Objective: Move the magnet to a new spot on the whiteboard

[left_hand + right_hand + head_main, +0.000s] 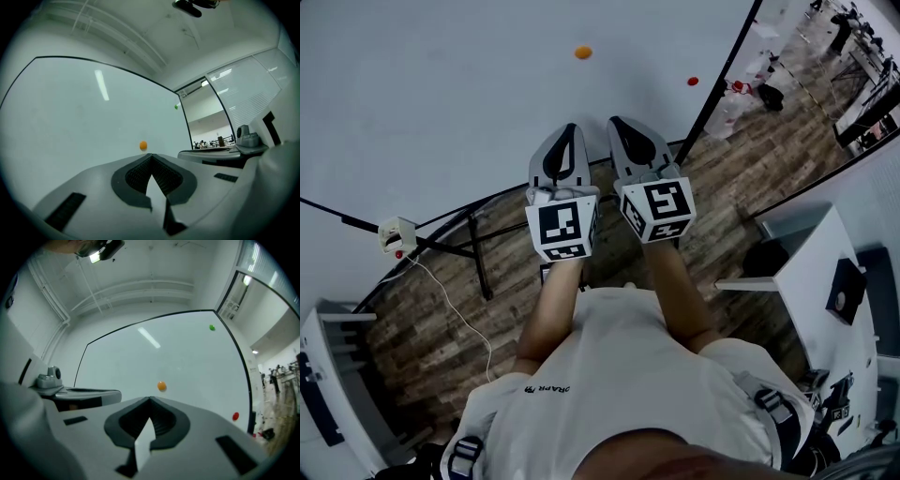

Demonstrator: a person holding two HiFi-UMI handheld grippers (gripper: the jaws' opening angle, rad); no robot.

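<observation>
I hold my left hand-held gripper (569,129) and right hand-held gripper (619,123) with jaws together, empty, below the orange magnet (583,52) on the whiteboard (441,94).

Wood-plank floor (405,330), white ceiling (154,268)

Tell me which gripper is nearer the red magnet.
Right. In the head view the right gripper is below and left of the red magnet; the left gripper lies farther left.
</observation>
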